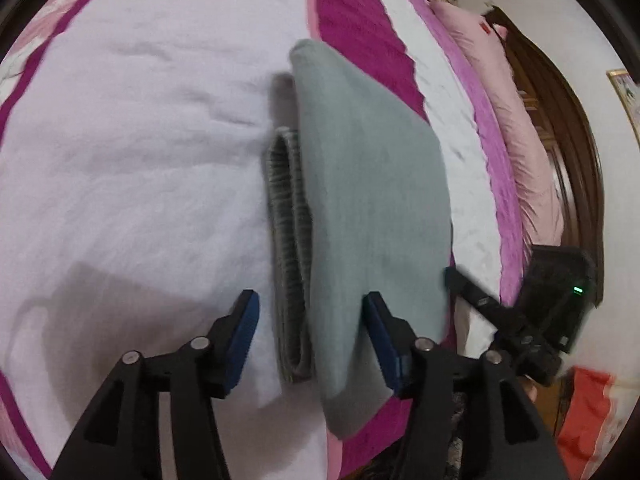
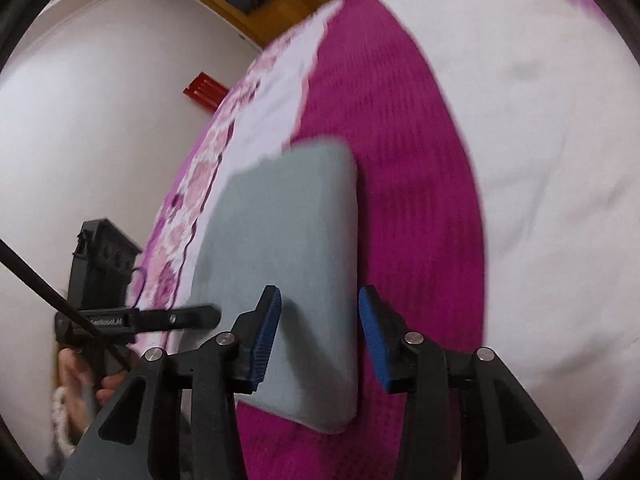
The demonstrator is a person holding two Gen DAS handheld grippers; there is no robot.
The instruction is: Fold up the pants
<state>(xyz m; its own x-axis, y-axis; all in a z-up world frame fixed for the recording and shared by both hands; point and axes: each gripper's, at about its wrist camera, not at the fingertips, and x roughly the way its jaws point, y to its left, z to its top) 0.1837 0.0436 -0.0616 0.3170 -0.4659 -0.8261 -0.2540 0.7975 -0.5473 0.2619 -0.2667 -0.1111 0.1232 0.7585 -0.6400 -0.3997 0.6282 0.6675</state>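
Bed cover [image 1: 140,160], white with magenta bands, bearing folded grey-green pants [image 1: 372,200], ribbed waistband [image 1: 288,240] exposed at the left edge. Left gripper [image 1: 310,344] and right gripper [image 2: 320,332]: jaws wide apart, gripping nothing. Lettering on the neighbouring gripper's bar is illegible.

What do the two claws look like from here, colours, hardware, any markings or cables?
Both claws, left claw and right claw, have matte black angular fingers, ribbed blue pads and silver pivot bolts. In the right wrist view, the left unit shows faint white lettering, a thin black cable and a knitted cuff.
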